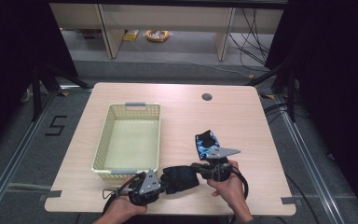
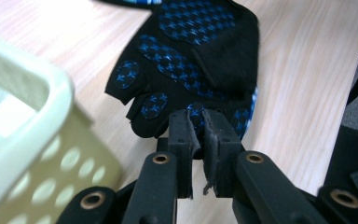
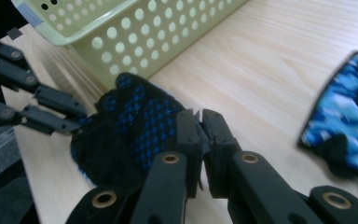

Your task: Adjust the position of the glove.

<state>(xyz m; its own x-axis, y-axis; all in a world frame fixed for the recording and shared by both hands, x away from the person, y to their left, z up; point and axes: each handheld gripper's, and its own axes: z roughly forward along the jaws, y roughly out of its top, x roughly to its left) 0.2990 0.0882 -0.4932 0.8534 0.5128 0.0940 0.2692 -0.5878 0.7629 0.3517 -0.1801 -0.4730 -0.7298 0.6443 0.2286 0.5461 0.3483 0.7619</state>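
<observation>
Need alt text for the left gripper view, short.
The left tongs are shut on the edge of a black glove with blue patterned grip patches, lying on a light wooden table. The corner of a pale yellow perforated basket is at the left.

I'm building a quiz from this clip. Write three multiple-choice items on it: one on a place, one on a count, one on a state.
1. Where does the basket stand?
A. left half of the table
B. right half
C. floor

2. How many gloves are on the table?
A. one
B. two
C. three

3. How do the two grippers stand?
A. both open
B. one open
C. both shut on one glove

Answers:
1 A, as the high view shows it.
2 B, one held glove, one loose glove.
3 C, left gripper and right gripper pinch its opposite ends.
</observation>
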